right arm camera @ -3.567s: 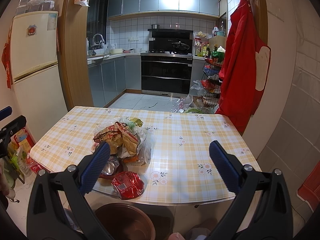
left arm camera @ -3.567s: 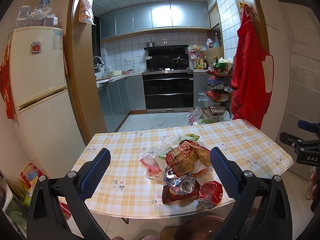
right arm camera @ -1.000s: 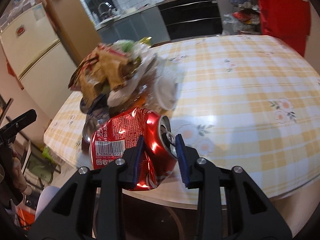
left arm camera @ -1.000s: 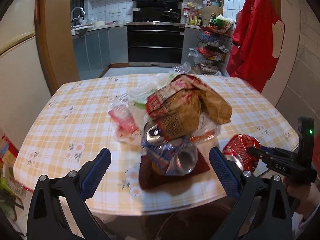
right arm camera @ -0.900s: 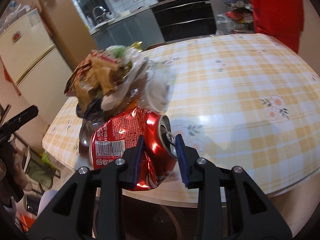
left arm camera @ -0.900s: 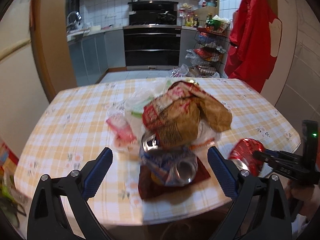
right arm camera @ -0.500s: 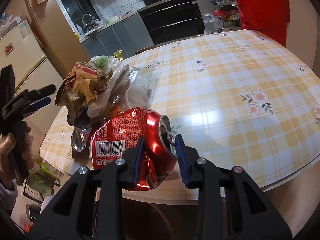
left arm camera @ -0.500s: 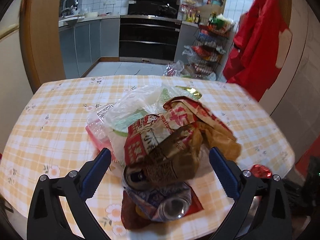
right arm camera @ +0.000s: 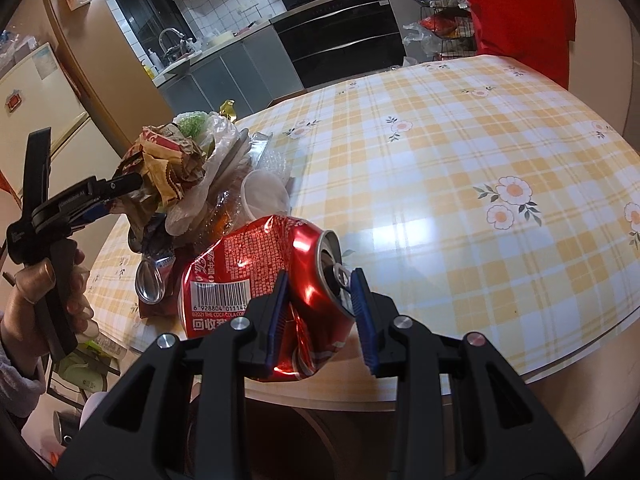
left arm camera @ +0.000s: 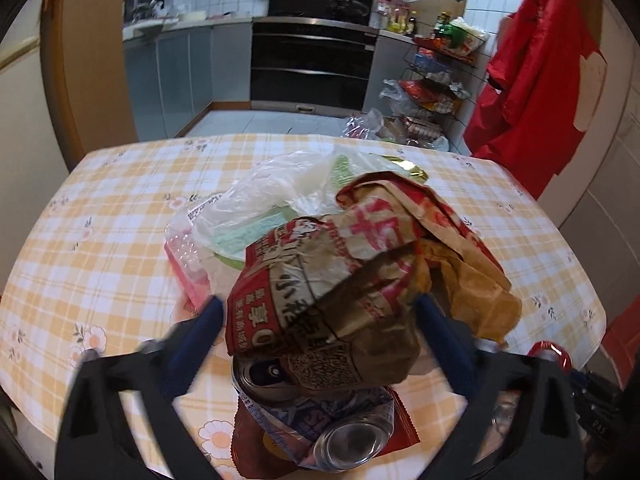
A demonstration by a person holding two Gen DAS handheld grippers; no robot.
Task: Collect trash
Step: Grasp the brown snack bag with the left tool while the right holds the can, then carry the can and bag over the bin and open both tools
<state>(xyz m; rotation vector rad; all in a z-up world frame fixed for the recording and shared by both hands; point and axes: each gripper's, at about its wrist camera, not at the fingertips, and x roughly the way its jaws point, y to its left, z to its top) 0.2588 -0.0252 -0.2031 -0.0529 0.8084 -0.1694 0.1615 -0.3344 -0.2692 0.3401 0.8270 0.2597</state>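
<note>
Left claw (left arm camera: 316,320) closing around paper bag (left arm camera: 360,280), contact blurred | right claw (right arm camera: 320,300) pinching red can (right arm camera: 260,272)

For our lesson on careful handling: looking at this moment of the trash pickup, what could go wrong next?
1. The left gripper, jaws just closing around the crumpled paper bag, may topple the loose pile; crushed cans lie near the table edge.
2. The right gripper pinches the dented red can at one end, so it might slip.
</note>
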